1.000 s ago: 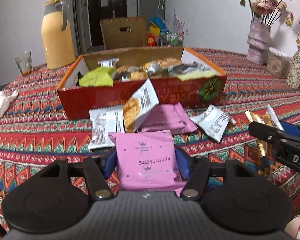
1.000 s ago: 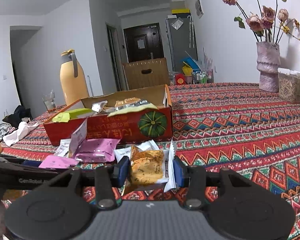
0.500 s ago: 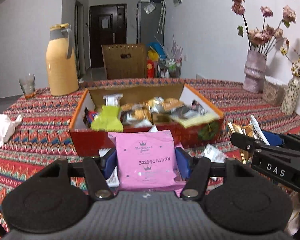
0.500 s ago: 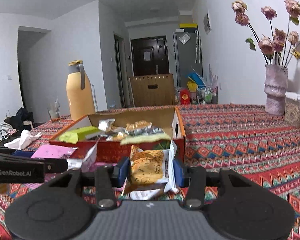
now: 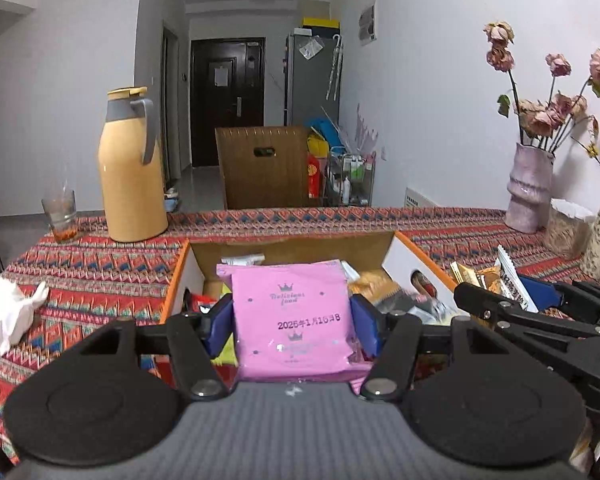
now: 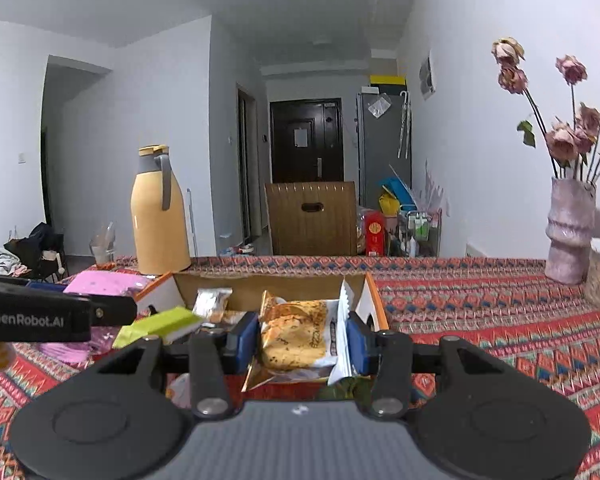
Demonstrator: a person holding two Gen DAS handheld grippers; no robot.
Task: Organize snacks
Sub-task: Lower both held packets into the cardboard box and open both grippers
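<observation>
Over the box: both grippers held side by side above the near edge of the open snack box (image 5: 416, 258), which sits on the patterned tablecloth (image 5: 100, 264).
Left gripper (image 5: 291, 322): blue pads pinching a pink packet (image 5: 290, 320) from both sides, packet upright, printed face to the camera.
Right gripper (image 6: 302, 340): clamped on a clear-and-white cookie packet (image 6: 296, 338), golden cookies showing through.
Box contents: a lime-green packet (image 6: 160, 326) at the near left, a small silver packet (image 6: 212, 302) behind it, more wrappers beyond.
Far left on the table: a tall yellow jug (image 5: 130, 172), a glass (image 5: 60, 216) beside it.
Far right: a pink vase (image 6: 568, 236) of dried roses.
Near left edge: a crumpled white tissue (image 5: 8, 316).
</observation>
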